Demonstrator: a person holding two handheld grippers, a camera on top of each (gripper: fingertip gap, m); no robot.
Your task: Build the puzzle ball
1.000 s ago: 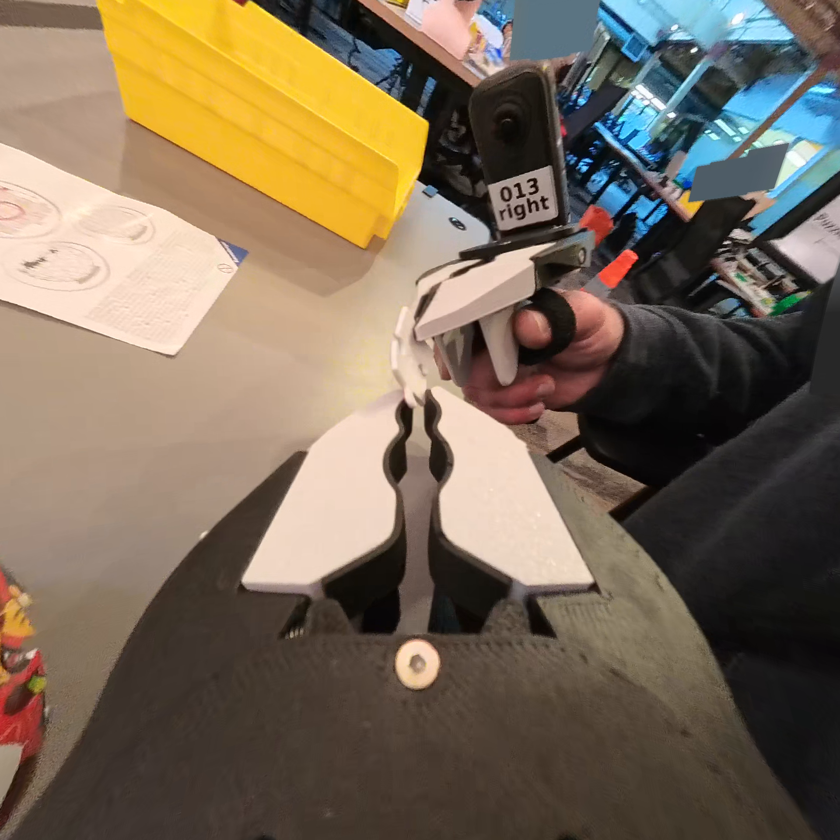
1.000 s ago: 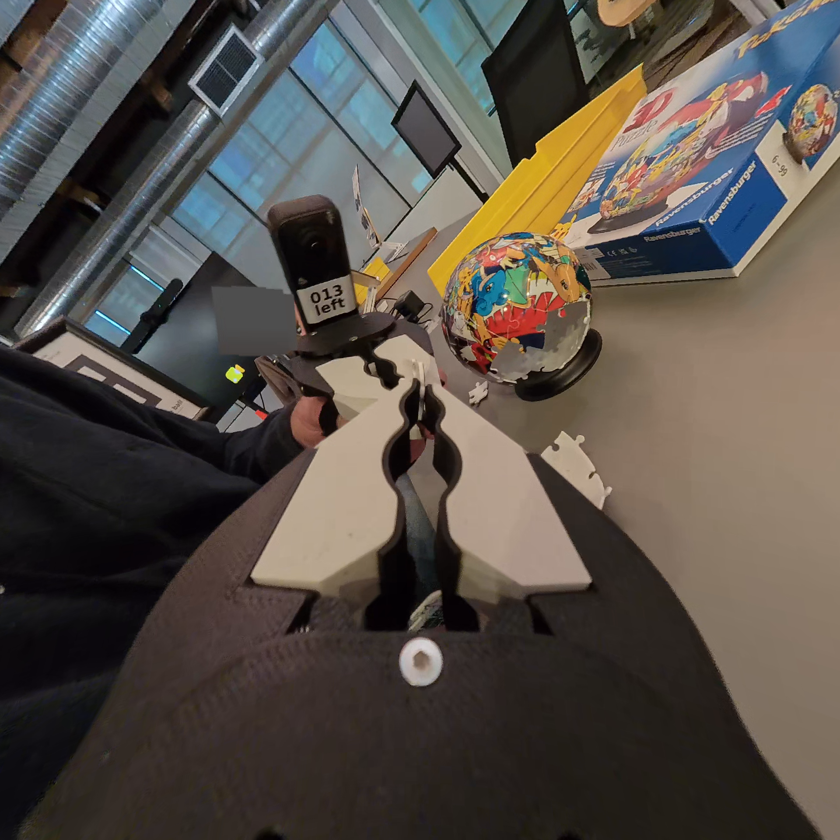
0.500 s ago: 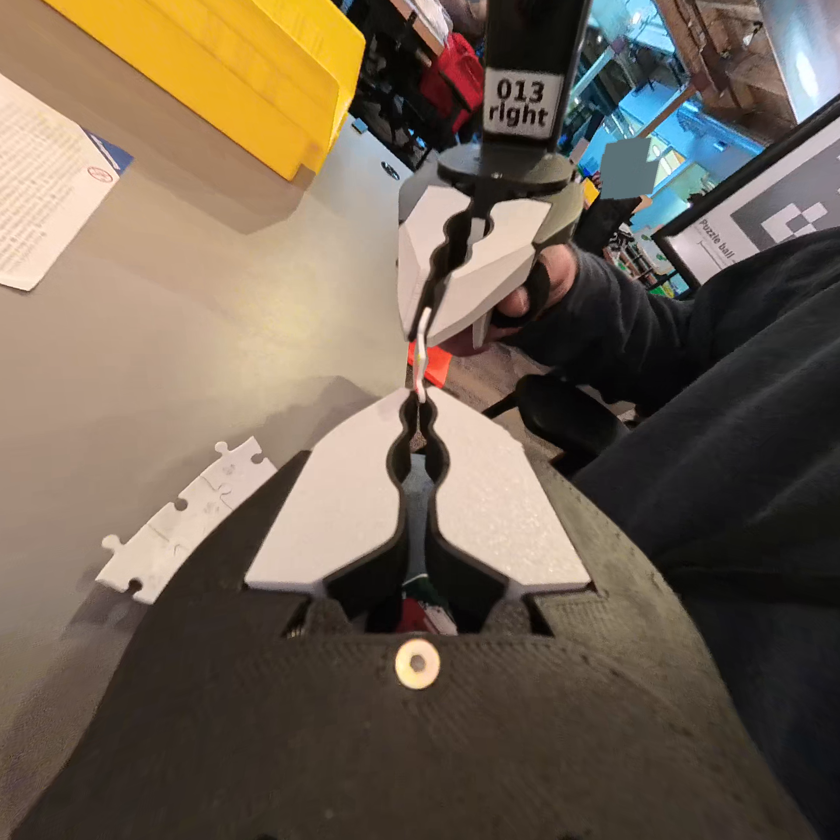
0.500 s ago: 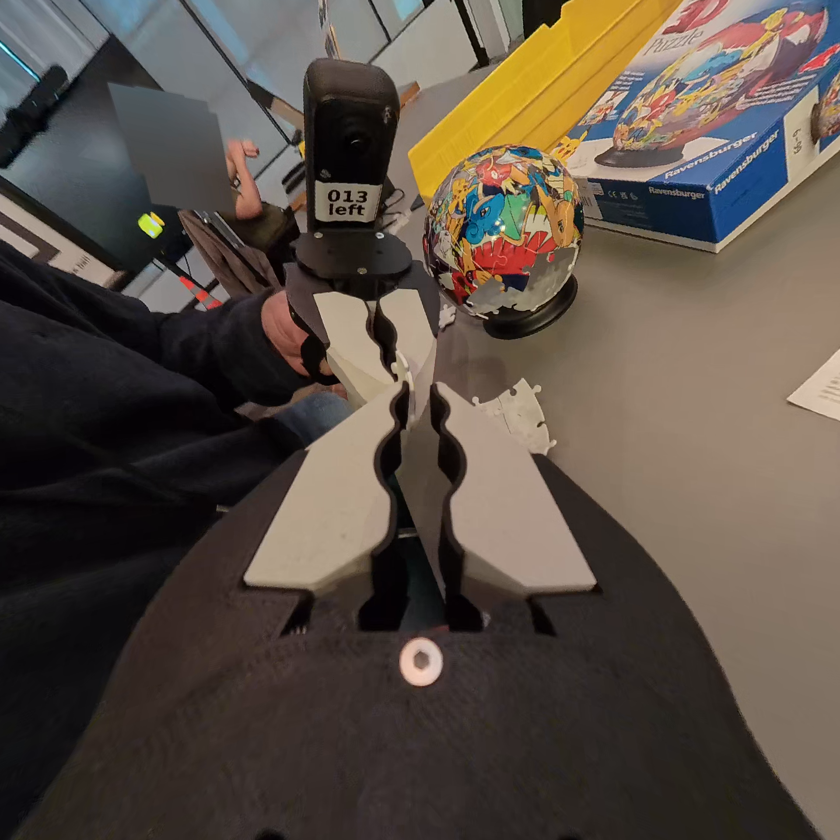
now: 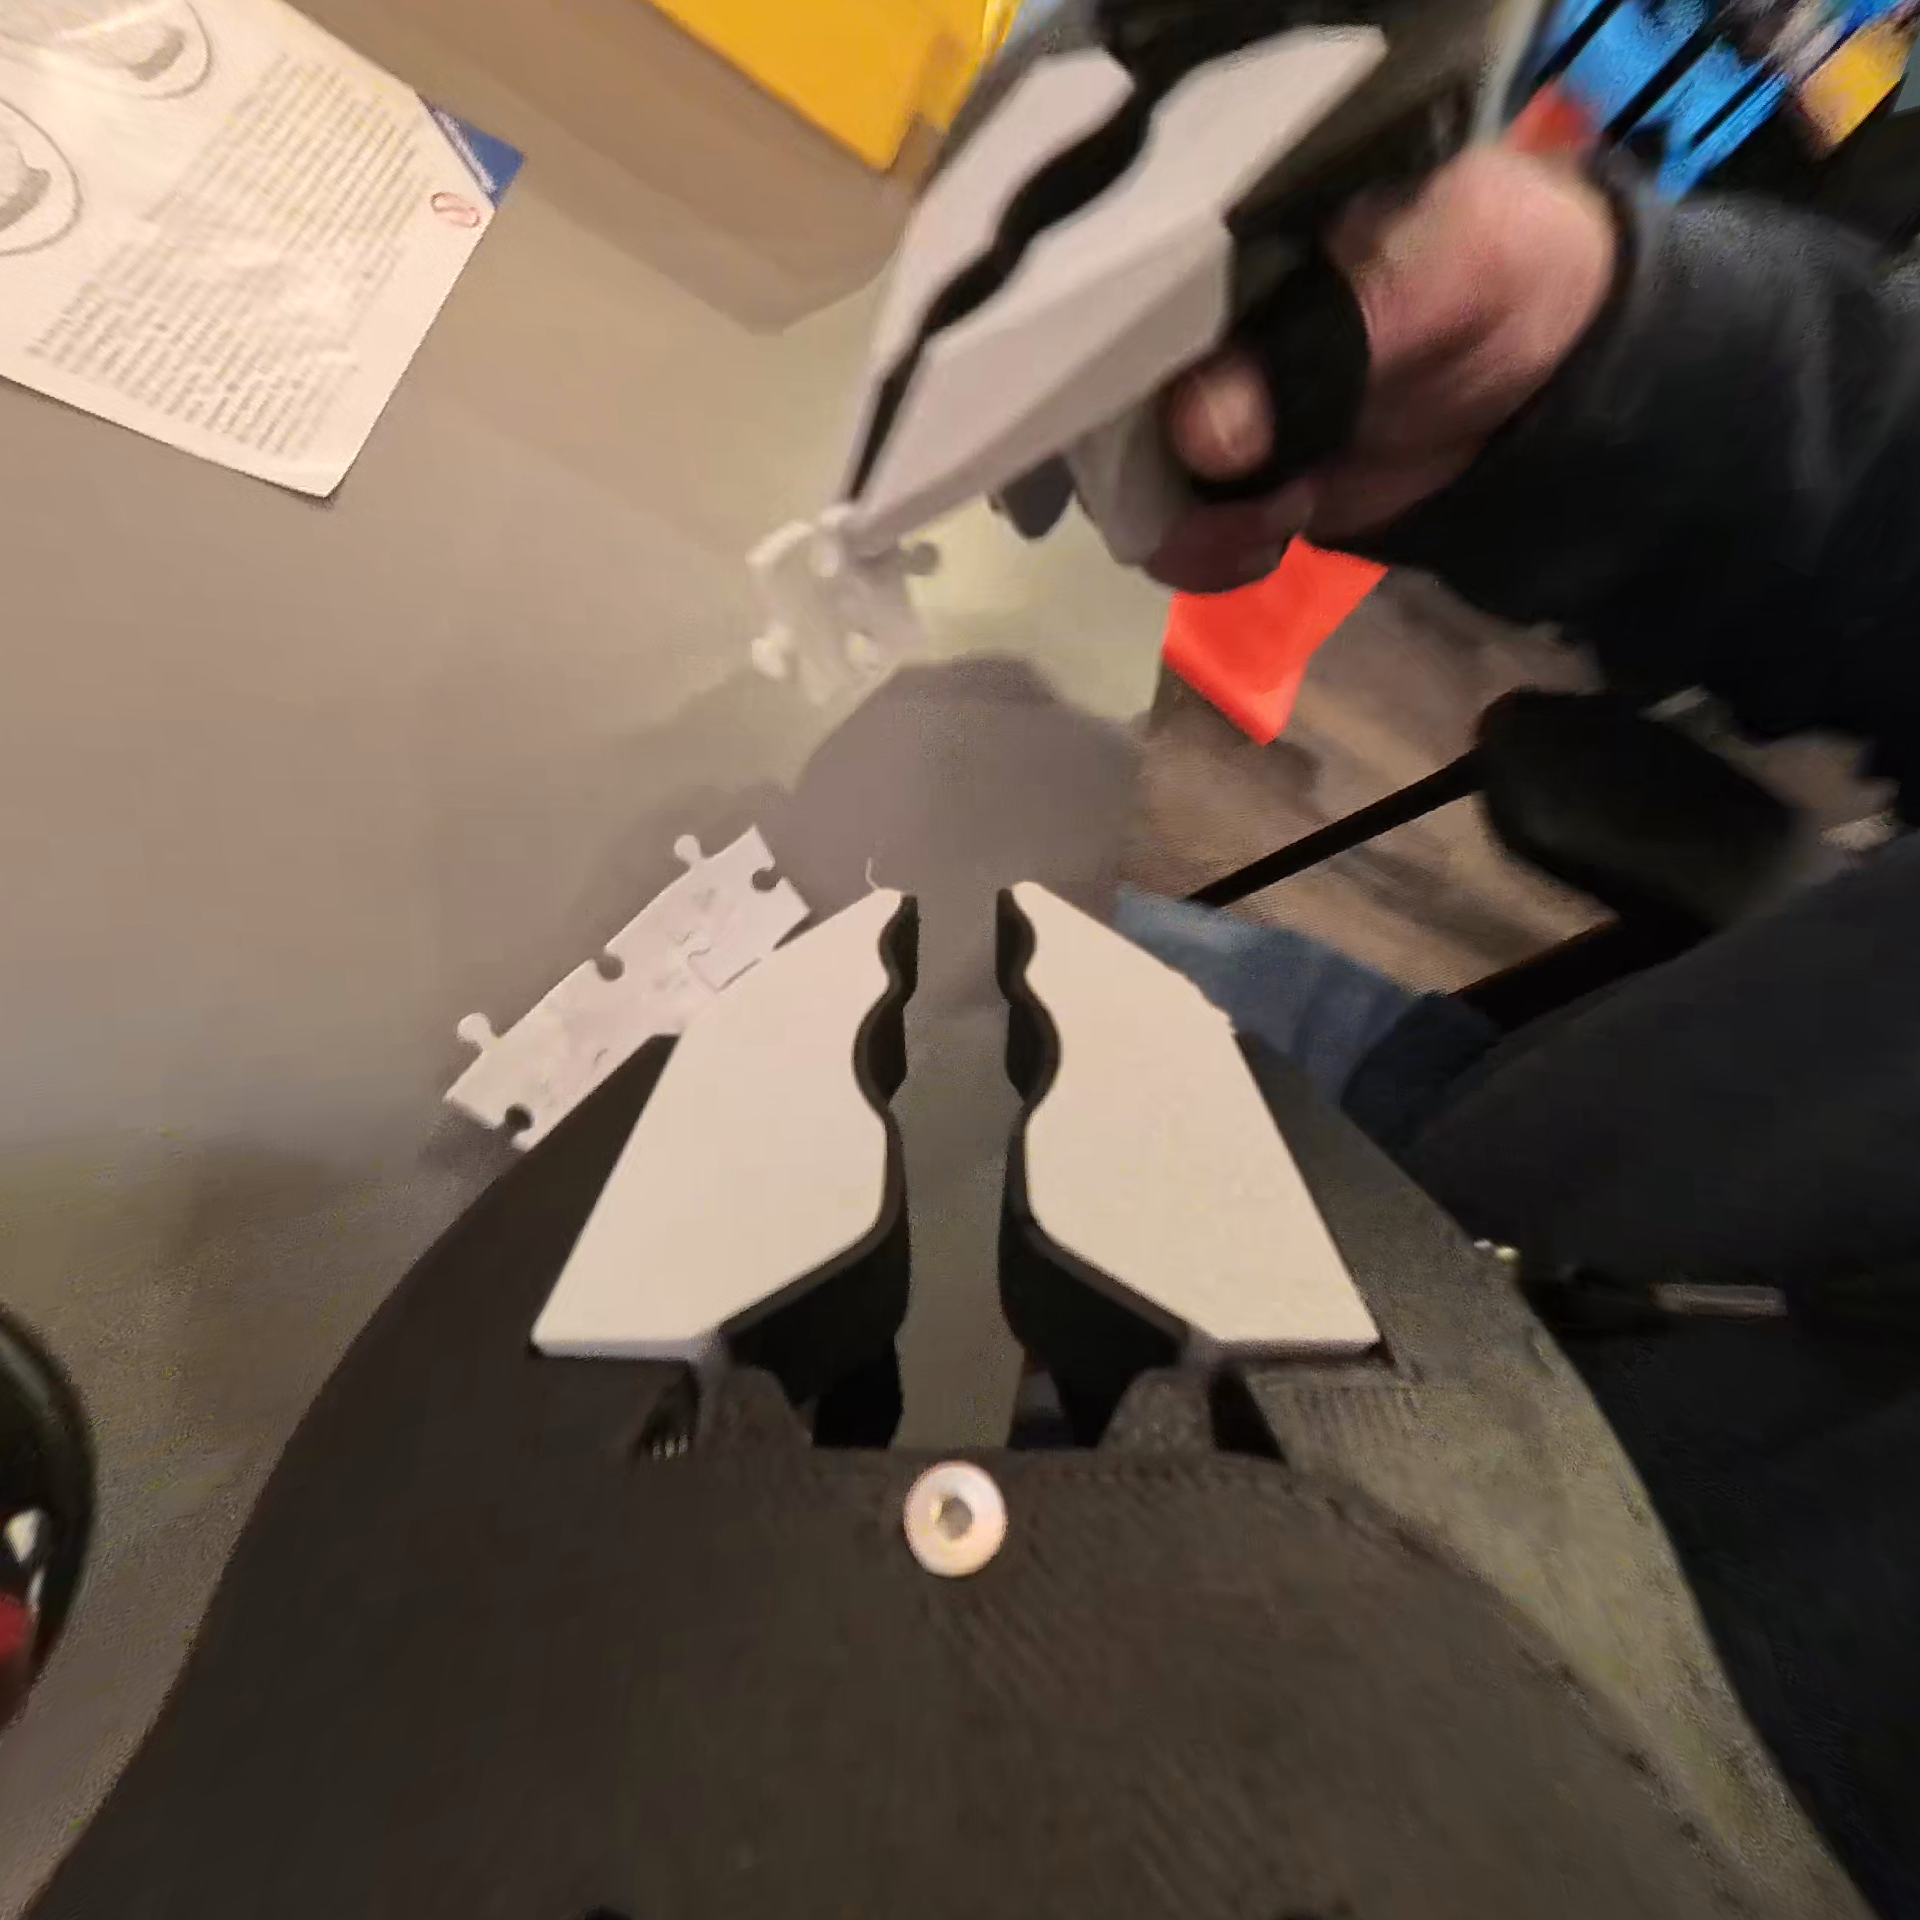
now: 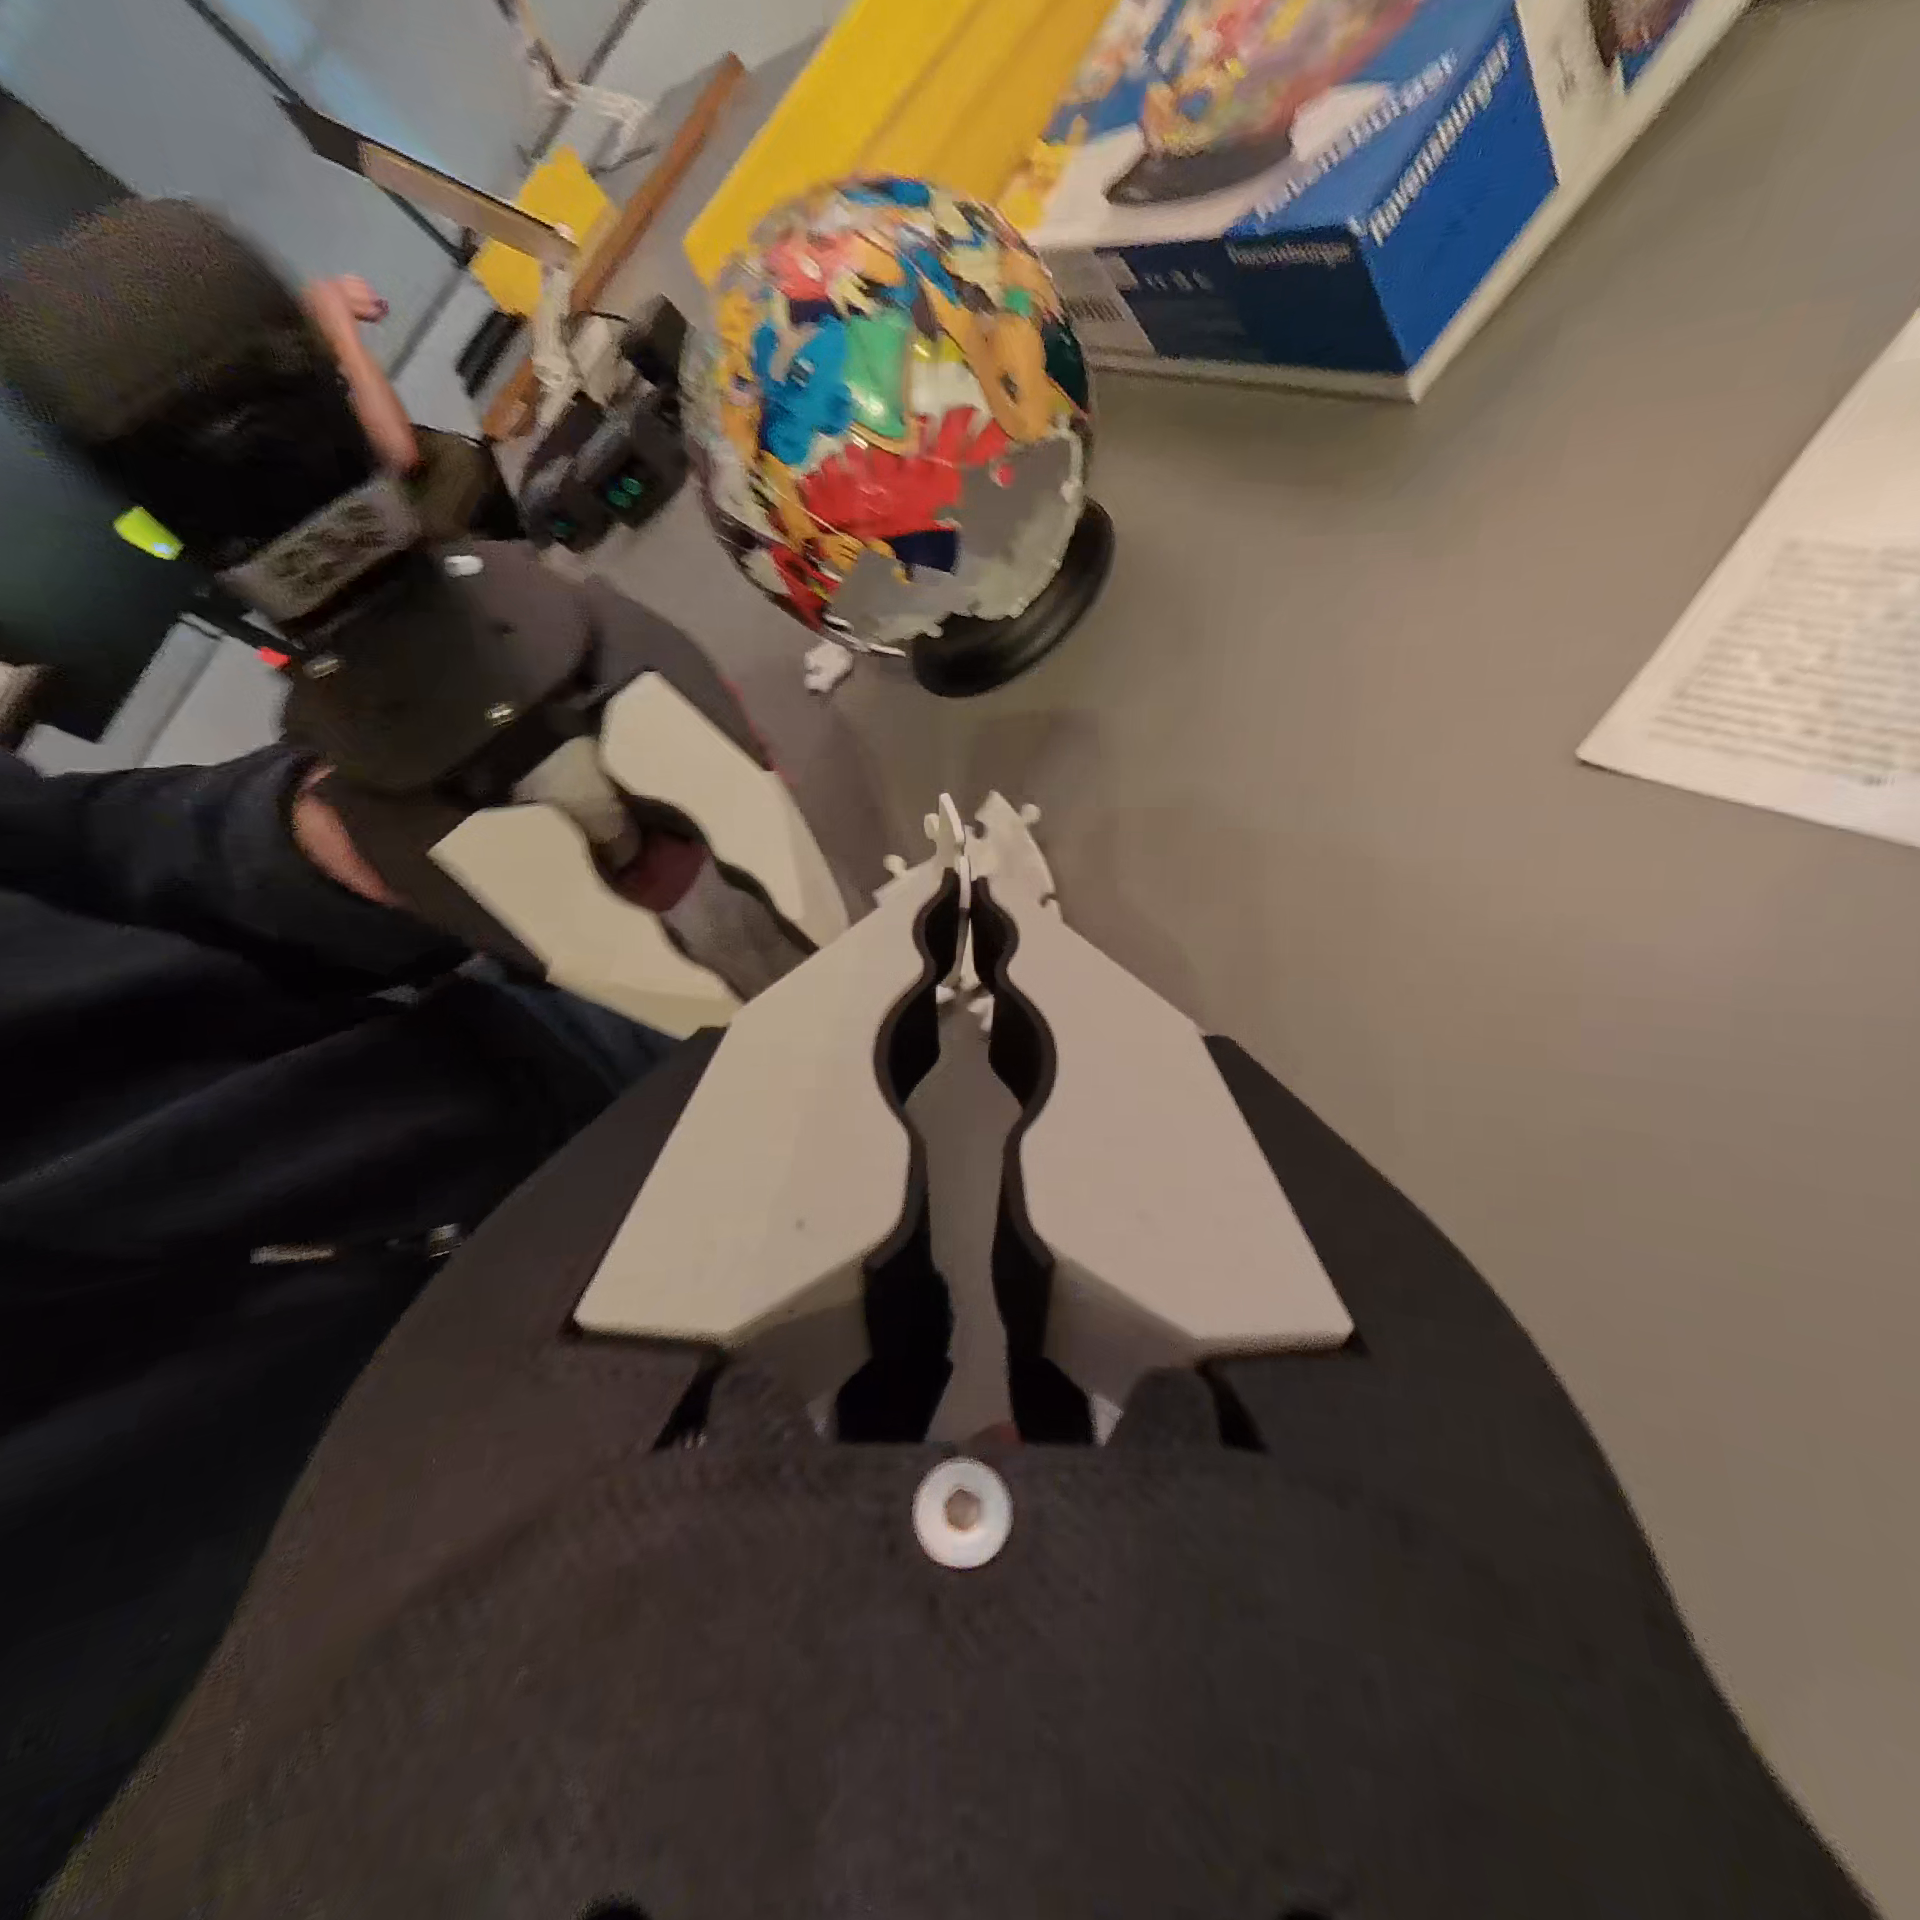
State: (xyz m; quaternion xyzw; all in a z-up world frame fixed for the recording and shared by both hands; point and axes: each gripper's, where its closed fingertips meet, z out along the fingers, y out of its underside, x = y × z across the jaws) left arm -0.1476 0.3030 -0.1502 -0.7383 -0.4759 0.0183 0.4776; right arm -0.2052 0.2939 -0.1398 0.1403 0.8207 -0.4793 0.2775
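Grey table (image 6: 1351,935) before me carries the puzzle ball (image 6: 894,416) on its black stand (image 6: 1023,623), a loose white piece (image 6: 826,665) just beside it, a joined white strip (image 5: 634,987), a printed sheet (image 5: 208,260), a blue box (image 6: 1351,208), a yellow bin (image 5: 852,62).

Puzzle ball (image 6: 894,416) blurred — its black stand (image 5: 36,1475) edge-cropped.

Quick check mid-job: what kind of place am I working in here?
Probably an open office or lab workspace, not a home: a grey table holding a yellow bin, with electronic equipment on neighbouring desks and another seated person behind.
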